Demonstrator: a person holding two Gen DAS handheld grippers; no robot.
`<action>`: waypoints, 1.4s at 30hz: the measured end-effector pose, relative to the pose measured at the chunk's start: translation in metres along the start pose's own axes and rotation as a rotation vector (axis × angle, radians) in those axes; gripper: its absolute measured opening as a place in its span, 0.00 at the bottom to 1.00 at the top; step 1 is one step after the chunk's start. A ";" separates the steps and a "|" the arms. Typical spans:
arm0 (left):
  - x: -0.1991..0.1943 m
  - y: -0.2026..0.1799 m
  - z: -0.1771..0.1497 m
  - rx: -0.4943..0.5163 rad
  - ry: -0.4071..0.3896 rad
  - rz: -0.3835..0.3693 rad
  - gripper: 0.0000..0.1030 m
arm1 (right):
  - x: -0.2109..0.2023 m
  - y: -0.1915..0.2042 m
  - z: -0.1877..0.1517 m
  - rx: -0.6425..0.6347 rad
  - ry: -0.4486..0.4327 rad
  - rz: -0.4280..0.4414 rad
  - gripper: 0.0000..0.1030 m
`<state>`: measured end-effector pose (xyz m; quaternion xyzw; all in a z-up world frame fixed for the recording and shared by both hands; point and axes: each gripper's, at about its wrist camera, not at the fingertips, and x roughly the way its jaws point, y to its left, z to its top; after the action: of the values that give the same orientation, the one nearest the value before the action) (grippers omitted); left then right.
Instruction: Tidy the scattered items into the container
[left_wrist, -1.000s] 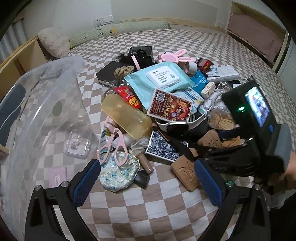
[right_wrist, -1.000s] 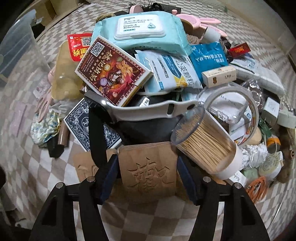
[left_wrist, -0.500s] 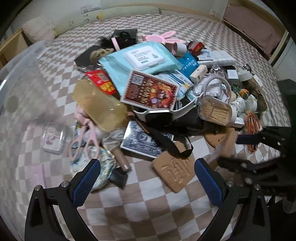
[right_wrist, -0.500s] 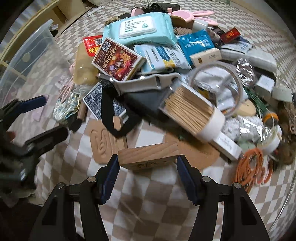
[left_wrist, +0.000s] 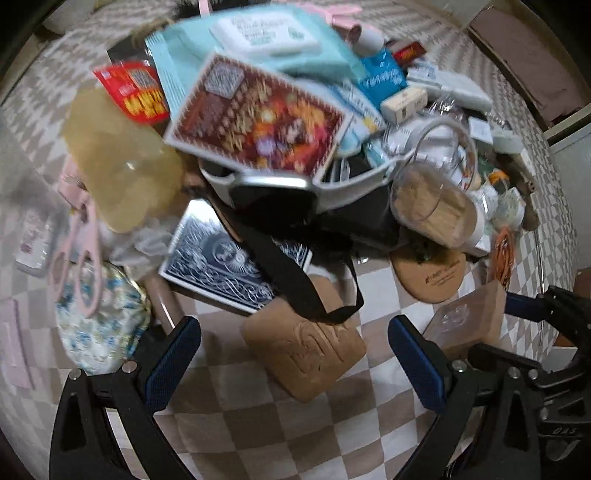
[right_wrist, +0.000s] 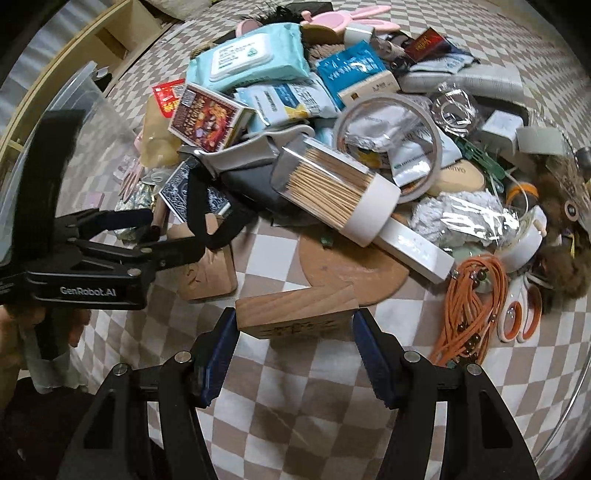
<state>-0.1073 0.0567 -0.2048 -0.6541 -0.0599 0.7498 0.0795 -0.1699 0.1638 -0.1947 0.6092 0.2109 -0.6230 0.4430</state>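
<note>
Two grips to manage: right gripper clamped on the wooden block, left gripper wide around the carved tile. Lower squarely, clear of the black strap. Then over to the clear container, left of the pile.

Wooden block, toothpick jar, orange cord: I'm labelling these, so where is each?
wooden block (right_wrist: 295, 308), right wrist view, its top face.
toothpick jar (right_wrist: 328, 184), right wrist view, its clear body.
orange cord (right_wrist: 471, 306), right wrist view, middle of the bundle.
</note>
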 end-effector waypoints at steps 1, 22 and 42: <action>0.003 0.001 0.000 -0.016 0.015 -0.020 0.98 | 0.001 -0.002 0.000 0.003 0.004 0.003 0.62; 0.014 -0.014 -0.005 -0.012 0.007 -0.168 0.98 | -0.008 -0.014 -0.008 -0.002 0.013 0.045 0.62; 0.001 -0.021 -0.016 0.043 0.031 -0.141 0.88 | -0.013 -0.016 -0.014 -0.023 0.028 0.016 0.62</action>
<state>-0.0911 0.0768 -0.2038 -0.6580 -0.0884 0.7333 0.1469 -0.1766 0.1874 -0.1894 0.6143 0.2195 -0.6083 0.4521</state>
